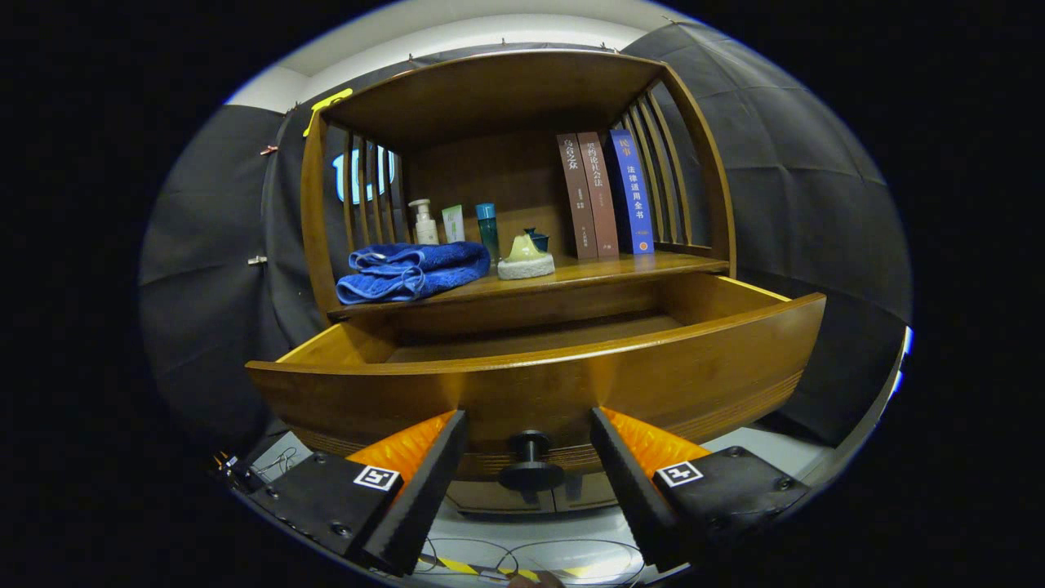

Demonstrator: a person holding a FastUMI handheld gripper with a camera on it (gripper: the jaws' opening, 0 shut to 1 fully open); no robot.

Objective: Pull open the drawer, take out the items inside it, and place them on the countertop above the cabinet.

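Note:
A wooden drawer (653,376) stands pulled out from the cabinet, its front panel facing me. A black round knob (531,464) sticks out of that panel, low in the middle. My gripper (529,441) is open; its two black-and-orange fingers stand either side of the knob without touching it. The drawer's inside floor (539,335) shows as bare wood; the front wall hides its near part. On the countertop (620,268) above the drawer lie a folded blue towel (412,271), a pale soap-like piece on a dish (525,257) and several bottles.
A white pump bottle (423,222), a pale green tube (453,223) and a teal bottle (487,229) stand behind the towel. Three upright books (604,196) lean at the countertop's right. Slatted side walls and a top board close in the shelf. Cables lie on the floor below.

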